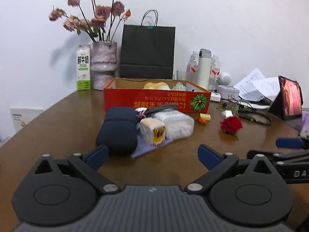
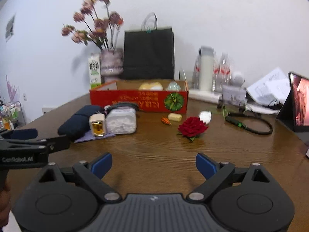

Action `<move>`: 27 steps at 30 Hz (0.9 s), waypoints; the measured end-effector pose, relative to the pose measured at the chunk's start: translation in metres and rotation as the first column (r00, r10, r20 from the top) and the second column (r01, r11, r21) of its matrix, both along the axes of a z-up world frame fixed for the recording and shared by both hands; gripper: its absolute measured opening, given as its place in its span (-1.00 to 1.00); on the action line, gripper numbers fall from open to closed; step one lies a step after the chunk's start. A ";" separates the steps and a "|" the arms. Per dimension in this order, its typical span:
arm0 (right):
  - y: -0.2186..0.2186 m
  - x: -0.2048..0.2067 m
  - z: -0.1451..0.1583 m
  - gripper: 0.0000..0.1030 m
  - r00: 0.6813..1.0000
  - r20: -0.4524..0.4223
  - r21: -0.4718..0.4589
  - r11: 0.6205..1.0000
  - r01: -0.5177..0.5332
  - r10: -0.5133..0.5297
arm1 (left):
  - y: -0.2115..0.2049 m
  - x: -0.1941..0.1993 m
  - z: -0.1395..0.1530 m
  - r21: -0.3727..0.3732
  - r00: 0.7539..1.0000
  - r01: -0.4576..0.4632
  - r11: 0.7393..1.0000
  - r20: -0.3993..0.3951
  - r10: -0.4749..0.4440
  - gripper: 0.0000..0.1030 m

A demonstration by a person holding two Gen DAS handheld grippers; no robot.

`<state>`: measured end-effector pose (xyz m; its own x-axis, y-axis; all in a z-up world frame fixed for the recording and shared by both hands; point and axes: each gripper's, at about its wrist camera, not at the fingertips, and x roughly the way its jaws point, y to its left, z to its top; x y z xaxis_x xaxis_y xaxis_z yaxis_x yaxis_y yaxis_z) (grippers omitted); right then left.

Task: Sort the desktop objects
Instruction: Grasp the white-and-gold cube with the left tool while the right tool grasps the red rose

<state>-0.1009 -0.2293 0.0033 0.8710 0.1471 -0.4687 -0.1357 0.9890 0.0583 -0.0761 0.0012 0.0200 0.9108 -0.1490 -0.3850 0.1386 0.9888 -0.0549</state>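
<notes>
We count one red rose (image 2: 193, 126), one cotton-swab box (image 2: 121, 120), one perfume bottle (image 2: 98, 125) and one navy pouch (image 1: 117, 129) near one red carton (image 1: 156, 99), both the left gripper (image 1: 152, 157) and right gripper (image 2: 154, 166) wide open, empty.

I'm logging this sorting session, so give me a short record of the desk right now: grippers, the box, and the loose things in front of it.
left gripper: open, nothing between the fingers
right gripper: open, nothing between the fingers
red cardboard box: at the back of the table, open top, a few pale items inside
near cluster: navy pouch, perfume bottle, clear plastic container, packed together
red rose: lying alone on the table, right of the cluster
small bits by the box: orange piece, yellow block
</notes>
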 end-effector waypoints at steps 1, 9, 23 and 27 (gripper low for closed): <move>-0.005 0.011 0.002 0.77 1.000 -0.015 0.010 1.000 0.004 -0.004 | -0.001 0.012 0.000 -0.008 1.000 0.008 1.000 -0.007 -0.008 0.88; -0.029 0.105 -0.001 0.67 0.996 -0.069 0.015 0.998 0.059 -0.058 | -0.016 0.099 -0.007 0.005 0.993 -0.048 0.999 -0.107 0.048 0.49; -0.035 0.169 -0.030 -0.21 0.984 -0.162 -0.009 0.997 0.080 -0.081 | -0.011 0.113 -0.008 0.013 0.985 -0.001 1.000 -0.174 0.003 -0.30; -0.032 0.151 -0.024 -0.23 0.990 -0.131 0.018 0.998 0.056 -0.053 | -0.010 0.111 -0.008 0.001 0.986 -0.030 1.000 -0.162 0.030 -0.38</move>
